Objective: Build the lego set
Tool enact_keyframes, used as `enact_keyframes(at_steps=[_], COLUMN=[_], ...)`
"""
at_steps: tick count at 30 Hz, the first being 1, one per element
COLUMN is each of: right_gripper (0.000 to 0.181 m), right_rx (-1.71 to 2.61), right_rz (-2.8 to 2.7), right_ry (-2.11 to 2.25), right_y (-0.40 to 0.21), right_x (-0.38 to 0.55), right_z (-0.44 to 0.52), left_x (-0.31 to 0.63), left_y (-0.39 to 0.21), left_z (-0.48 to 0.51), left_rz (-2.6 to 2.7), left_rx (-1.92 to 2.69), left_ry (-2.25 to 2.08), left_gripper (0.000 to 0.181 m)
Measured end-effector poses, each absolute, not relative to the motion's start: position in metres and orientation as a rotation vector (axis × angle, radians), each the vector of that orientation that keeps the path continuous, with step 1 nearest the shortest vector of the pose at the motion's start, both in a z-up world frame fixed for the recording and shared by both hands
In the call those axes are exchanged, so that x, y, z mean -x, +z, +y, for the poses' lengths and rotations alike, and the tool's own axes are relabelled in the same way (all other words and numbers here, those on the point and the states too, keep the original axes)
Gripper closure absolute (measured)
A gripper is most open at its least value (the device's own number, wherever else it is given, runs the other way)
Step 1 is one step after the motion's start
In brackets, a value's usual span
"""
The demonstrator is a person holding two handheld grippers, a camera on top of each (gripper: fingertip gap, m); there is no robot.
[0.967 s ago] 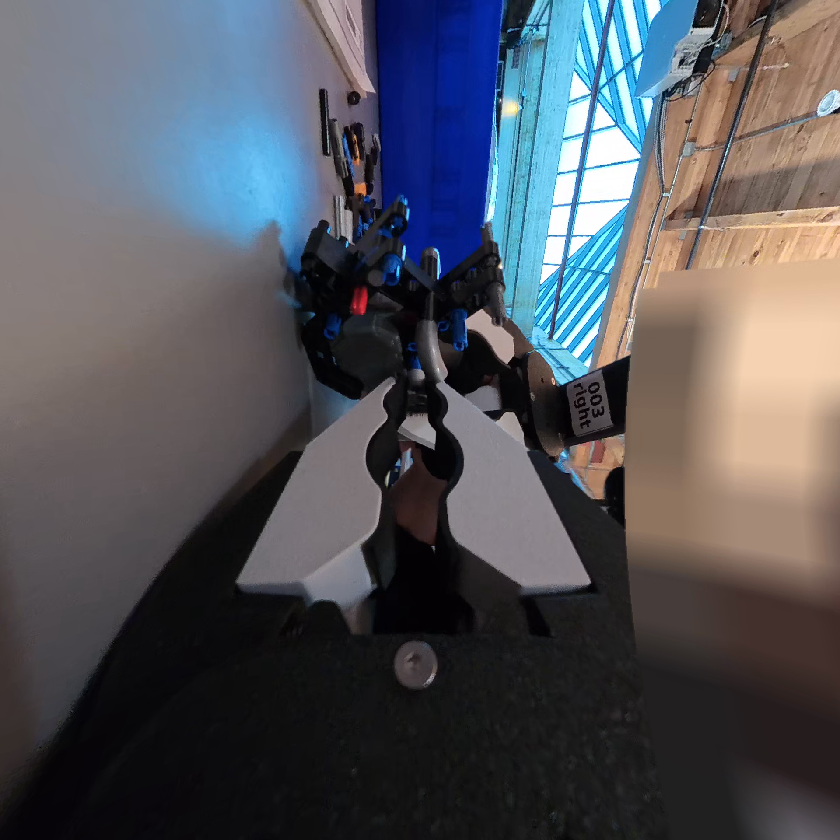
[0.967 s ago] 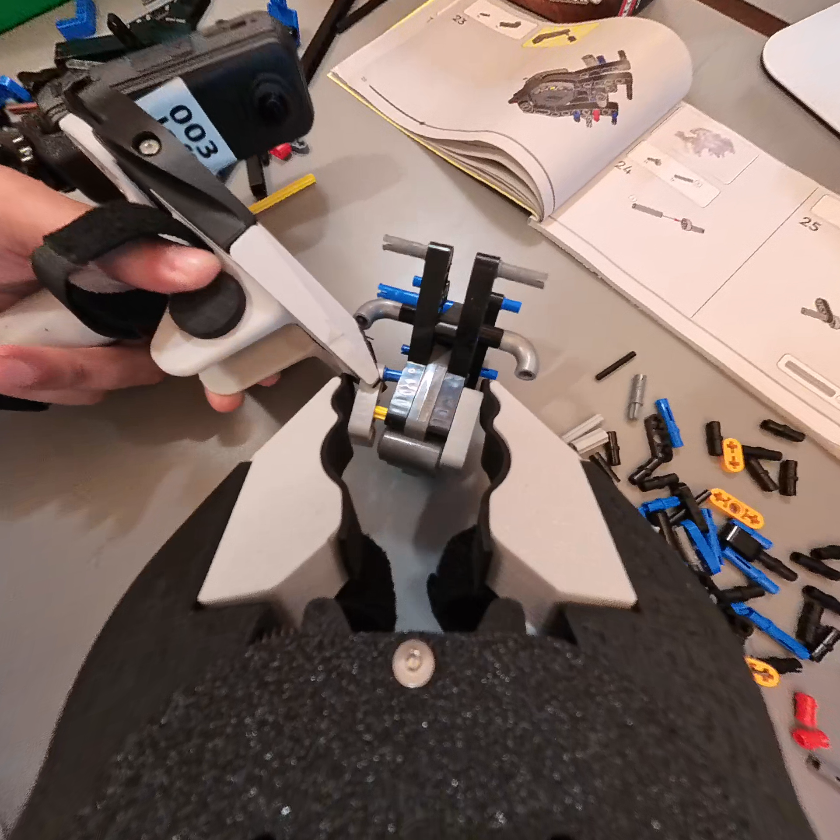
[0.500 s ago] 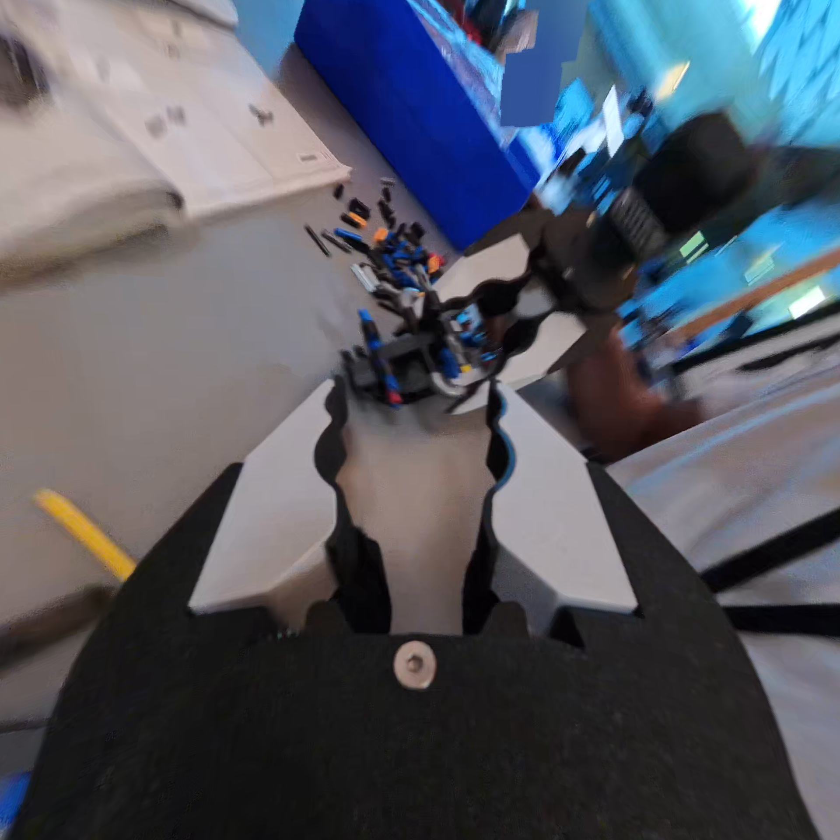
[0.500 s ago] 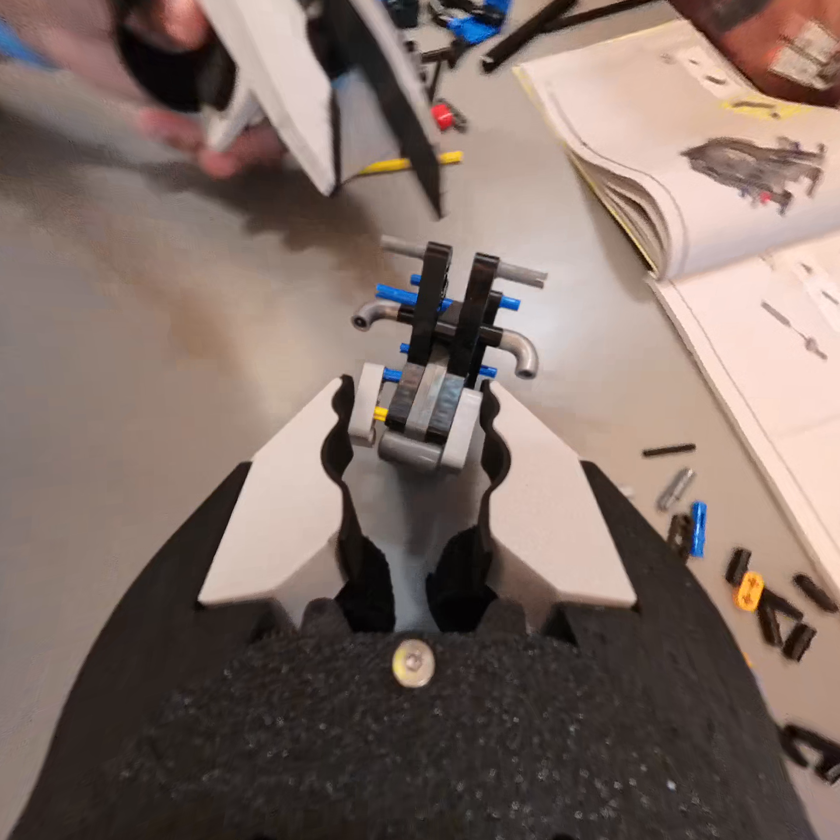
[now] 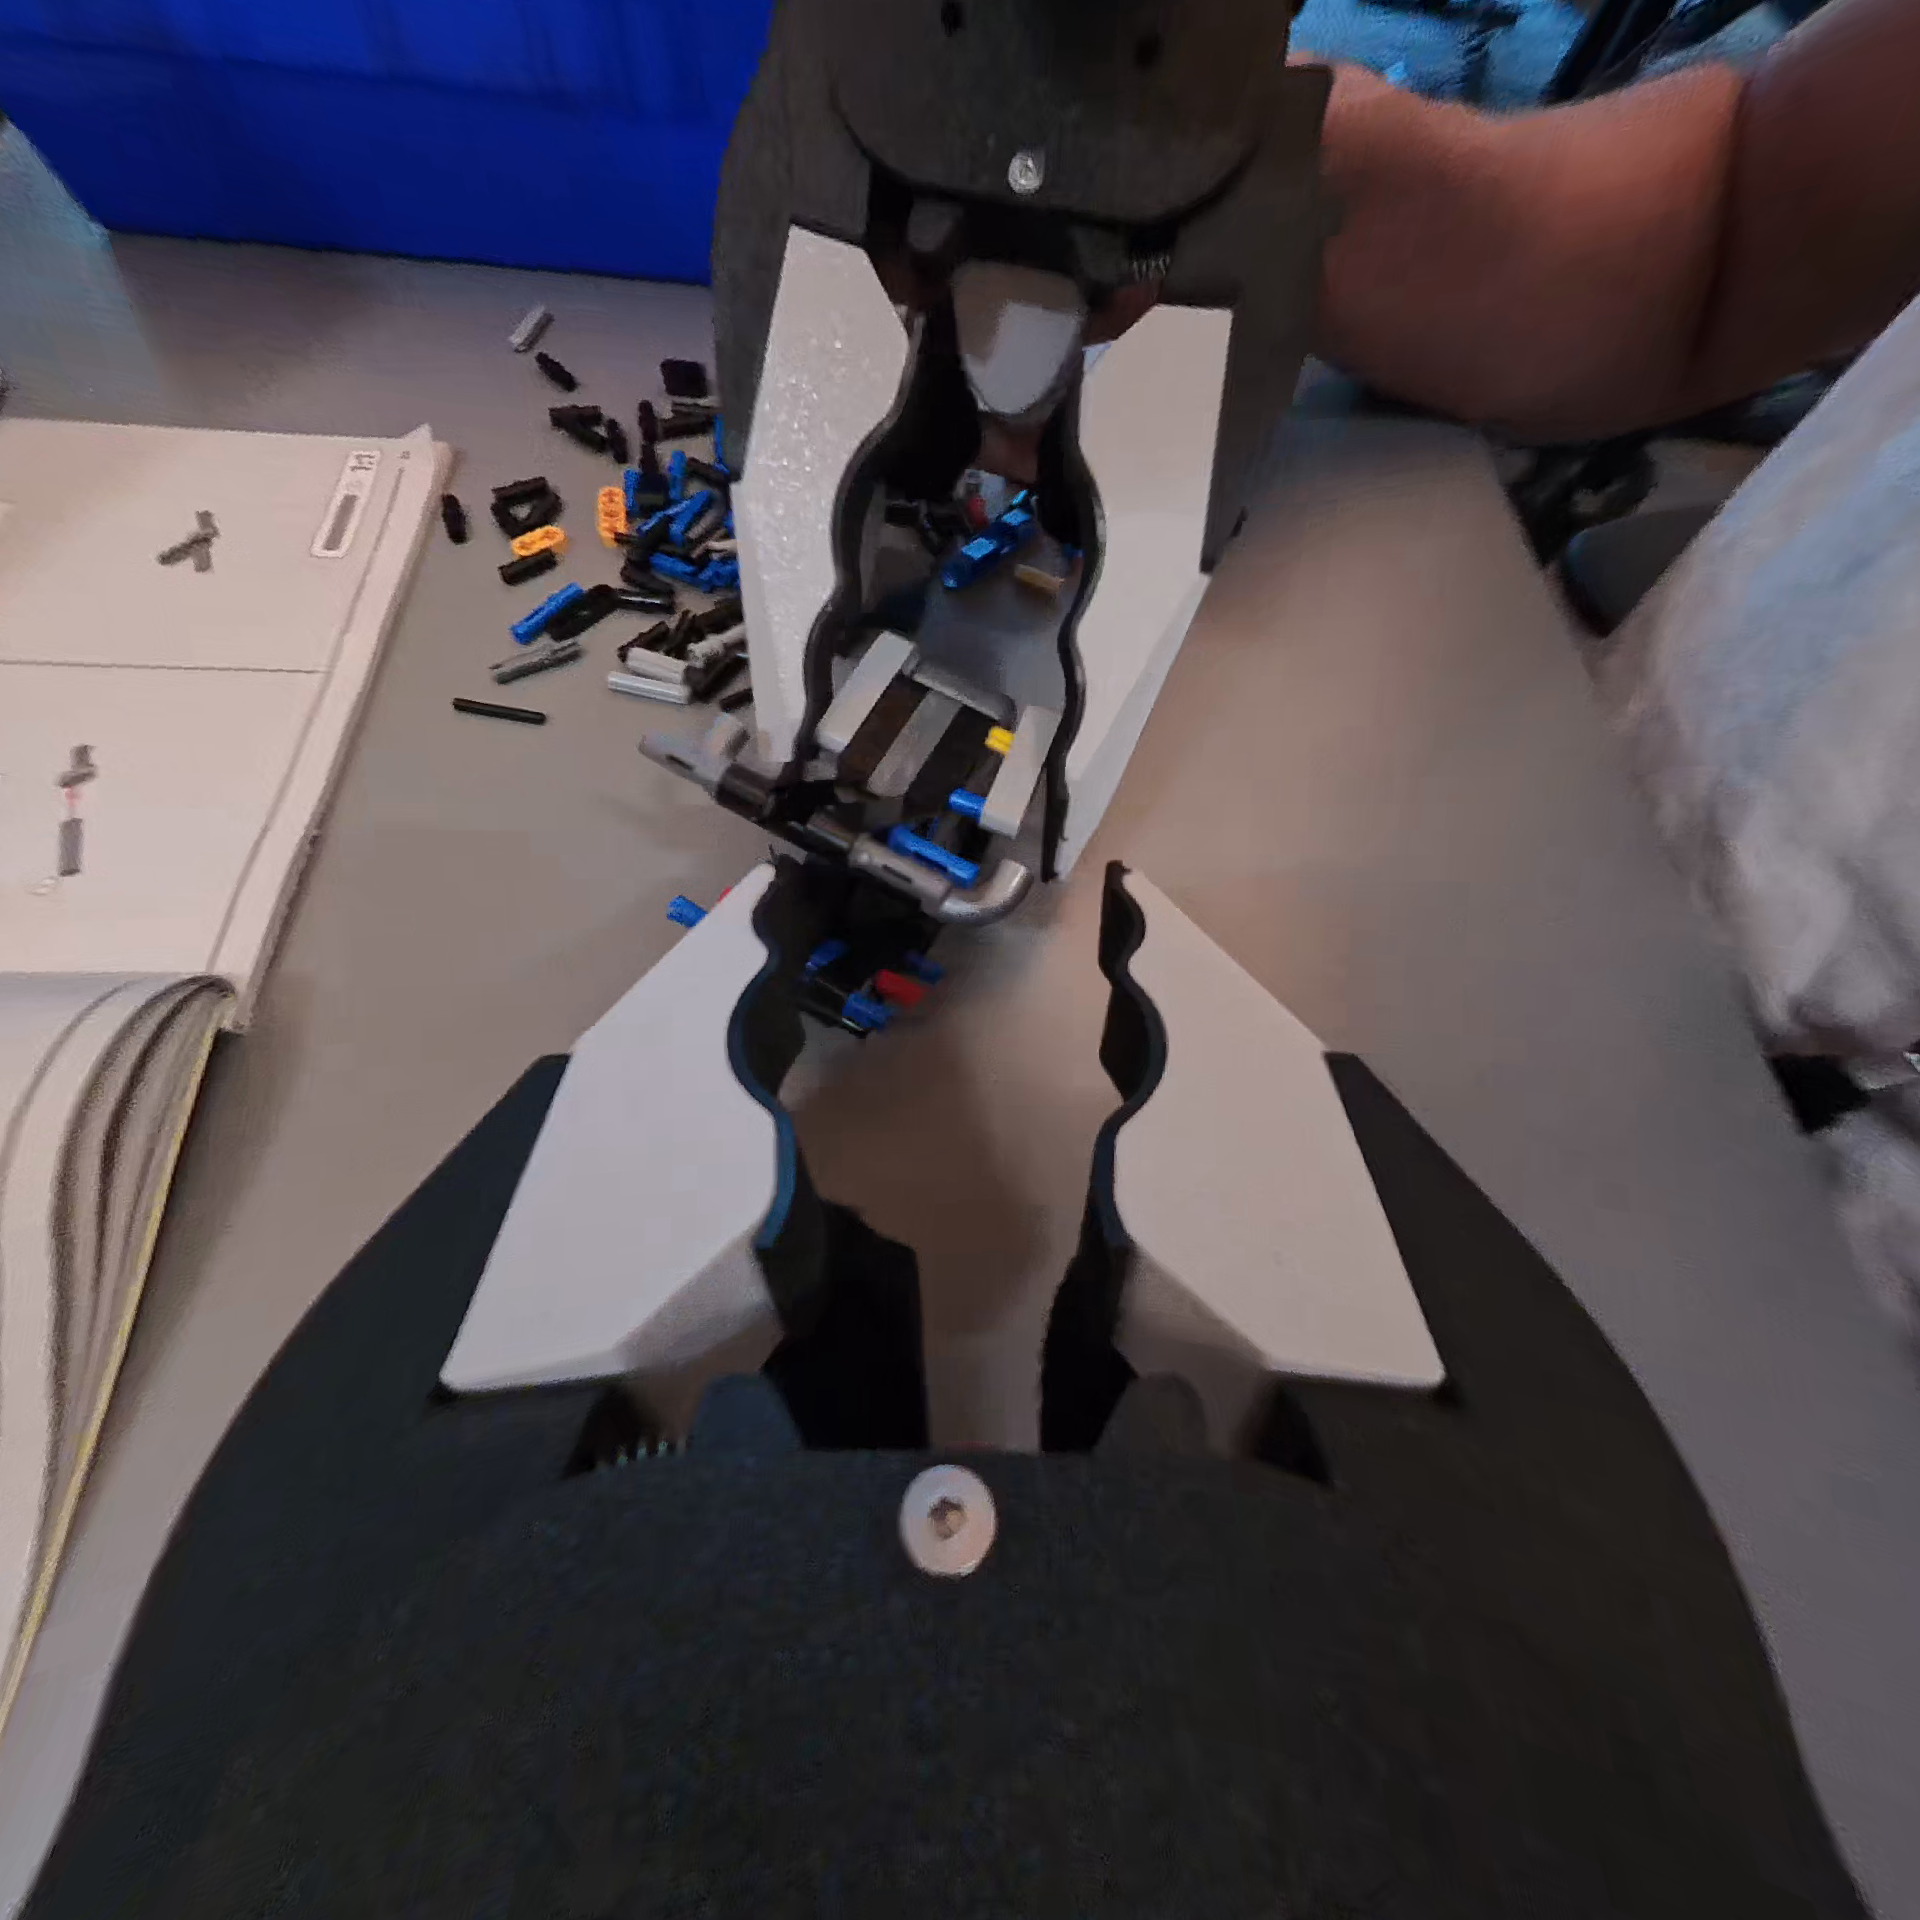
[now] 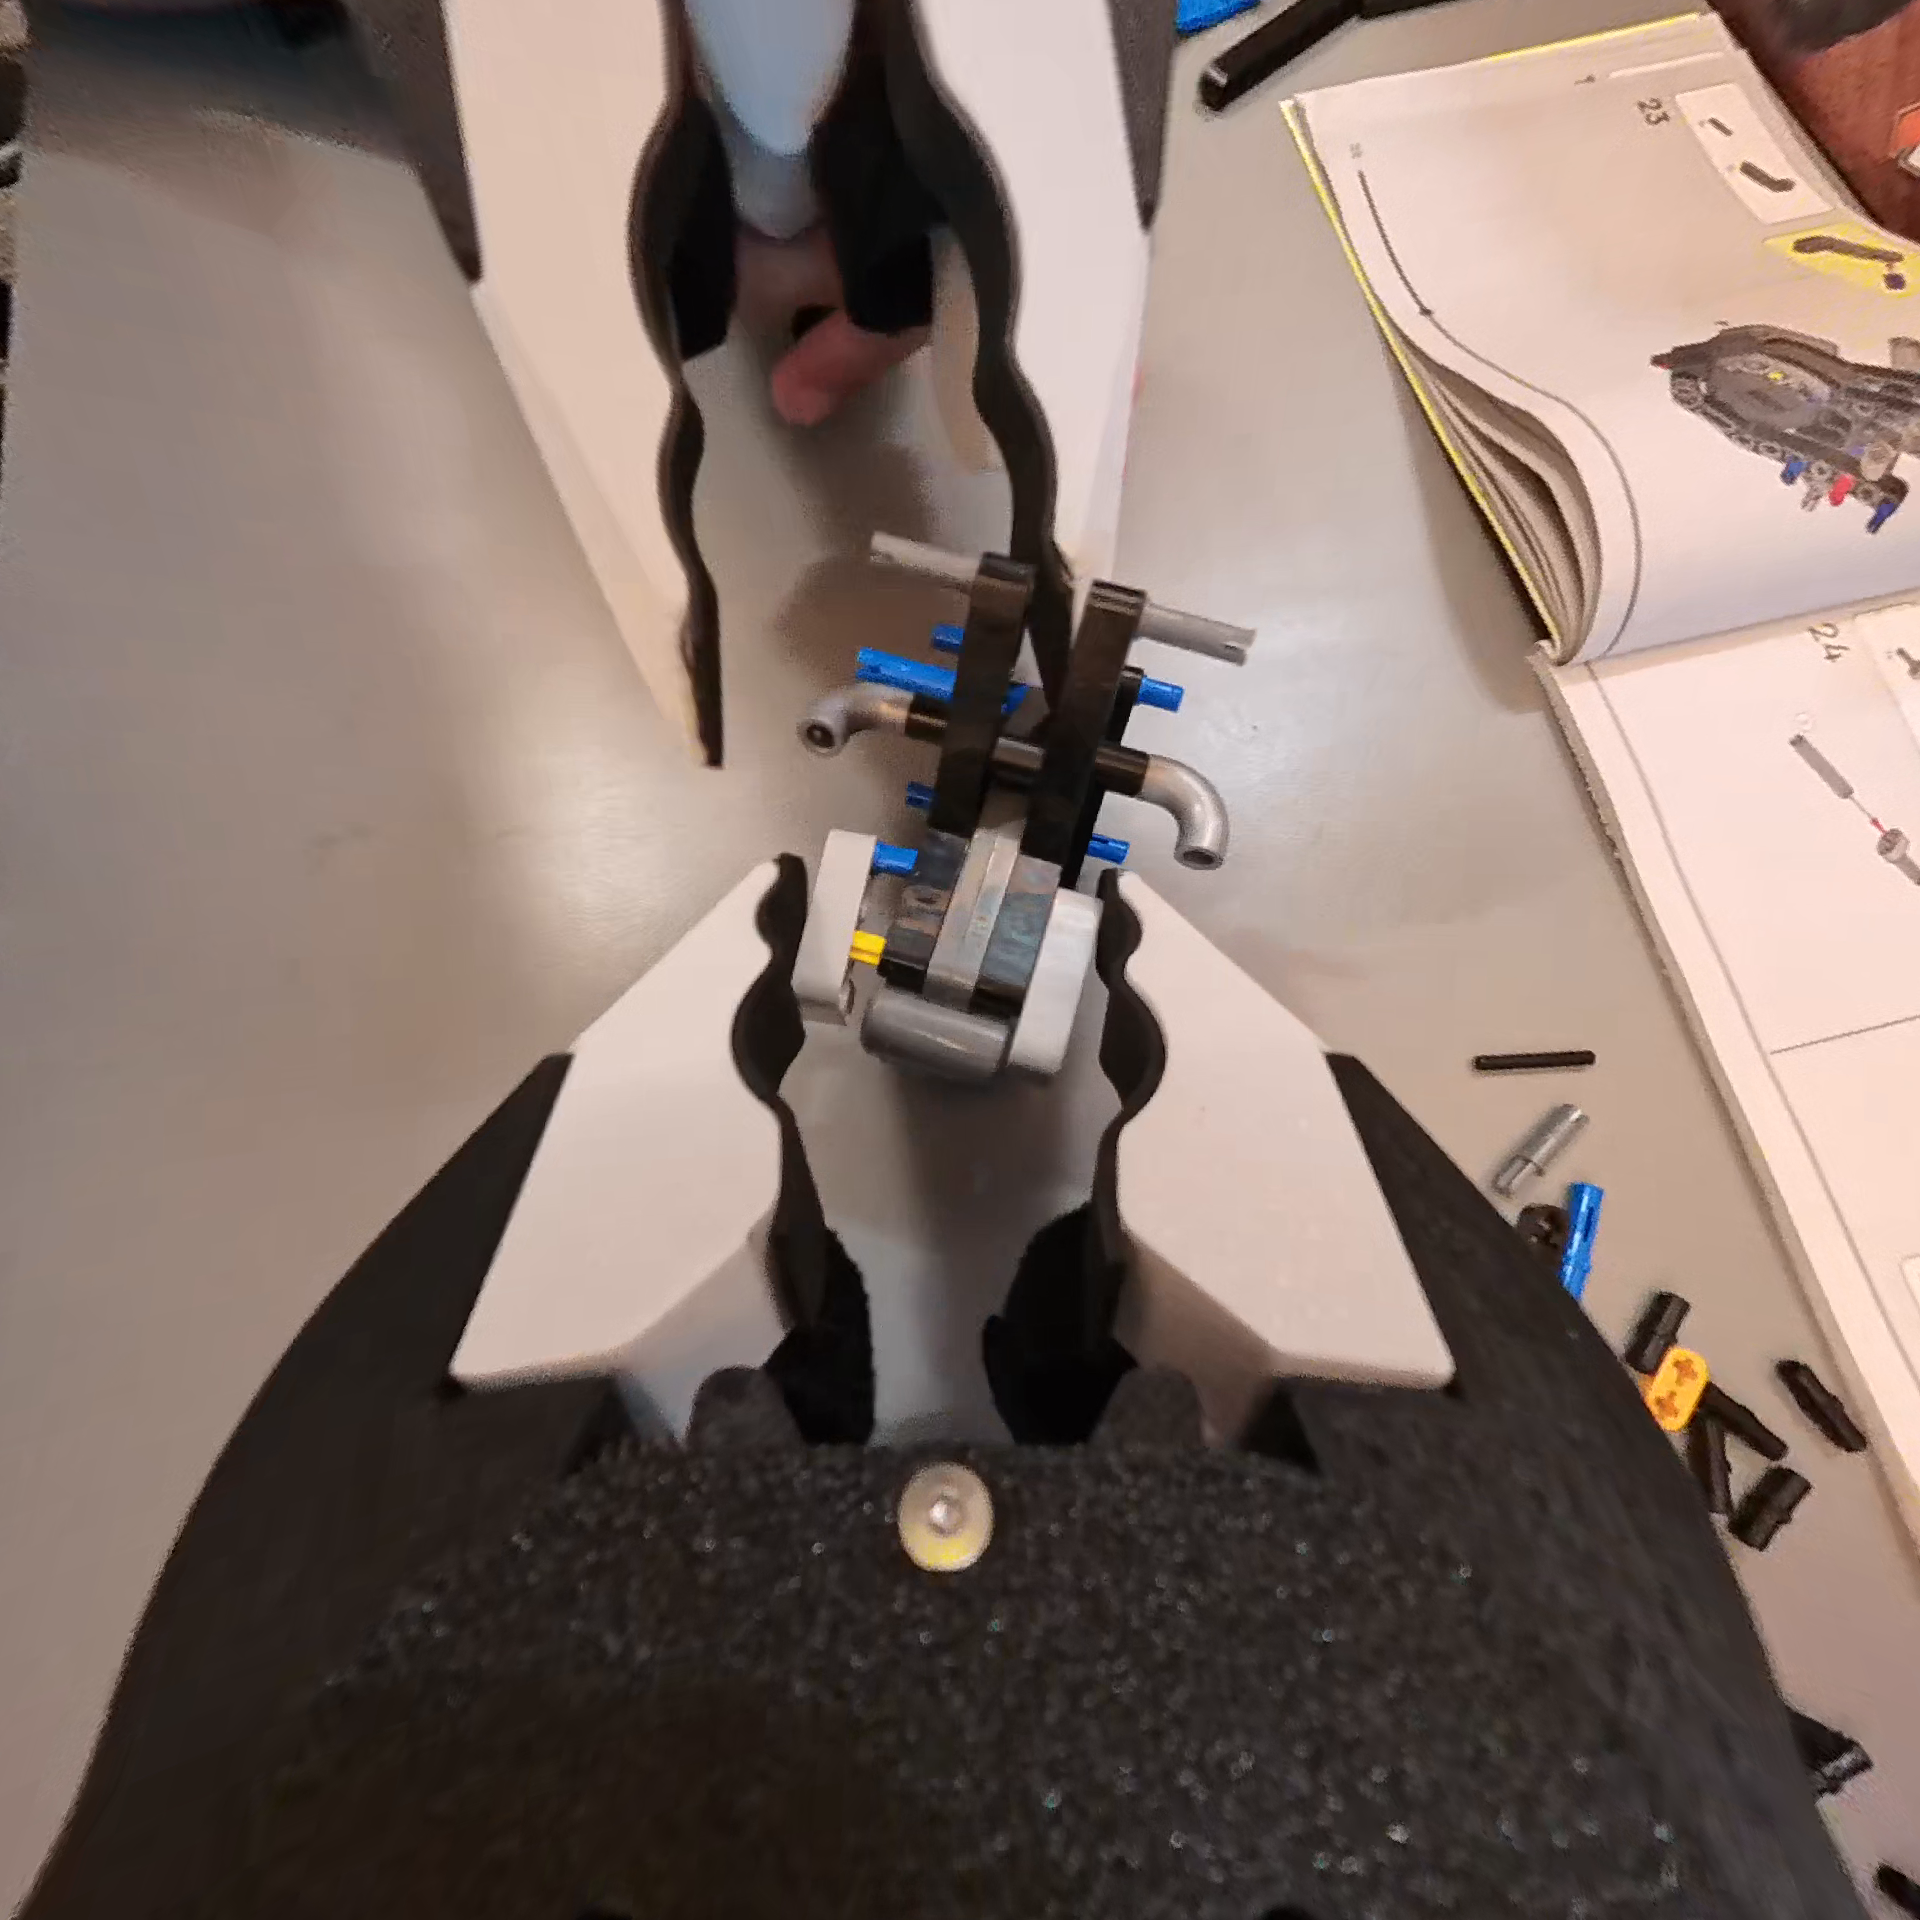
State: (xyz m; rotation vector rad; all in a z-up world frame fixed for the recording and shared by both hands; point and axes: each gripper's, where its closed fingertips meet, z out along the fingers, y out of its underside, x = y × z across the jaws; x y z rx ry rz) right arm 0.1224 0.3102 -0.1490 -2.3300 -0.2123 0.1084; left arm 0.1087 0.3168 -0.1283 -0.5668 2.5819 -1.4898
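My right gripper point(image 6: 951, 883) is shut on the lego assembly point(image 6: 966, 956), gripping its grey block. Black beams, blue pins and grey curved pipes stick out forward above the grey table point(image 6: 312, 831). My left gripper point(image 5: 940, 883) is open and empty, and faces the right gripper head on. The assembly point(image 5: 904, 769) sits just beyond its fingertips, its lower end partly behind the left finger. In the right wrist view the left gripper point(image 6: 873, 644) comes in from the top, and one finger tip reaches the black beams. The right gripper point(image 5: 925, 800) also shows in the left wrist view.
An open instruction booklet point(image 6: 1662, 260) lies to the right of the right gripper and also shows in the left wrist view point(image 5: 156, 644). Loose black, blue and orange parts point(image 5: 623, 561) lie scattered beside it point(image 6: 1683, 1382). A person's forearm point(image 5: 1507, 239) holds the right gripper. A blue wall point(image 5: 364, 114) stands behind.
My left gripper was shut against the assembly's side; it has pulled off, swung round in front and opened. The right gripper still holds the assembly the same way.
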Motion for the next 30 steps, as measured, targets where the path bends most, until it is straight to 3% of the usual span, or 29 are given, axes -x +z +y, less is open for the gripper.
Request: enact_keyframes(at_steps=[1, 14, 22, 30], right_gripper=[0.126, 0.127, 0.128, 0.128], right_rx=[2.334, 2.366, 2.335, 2.322], right_rz=[-0.199, -0.152, -0.167, -0.223], right_ry=[0.083, -0.092, -0.052, -0.064], right_y=[-0.15, -0.152, -0.152, -0.152], right_x=[-0.125, -0.134, -0.133, -0.133], right_z=[0.311, 0.307, 0.305, 0.302], left_x=[-0.11, -0.116, -0.124, -0.124], left_y=[-0.129, -0.132, -0.134, -0.129], left_z=[0.316, 0.308, 0.309, 0.305], left_rz=[2.556, 2.367, 2.261, 2.238], left_rx=[0.564, 0.681, 0.617, 0.655], left_ry=[-1.452, -1.348, -1.214, -1.259], left_gripper=[0.127, 0.126, 0.141, 0.143])
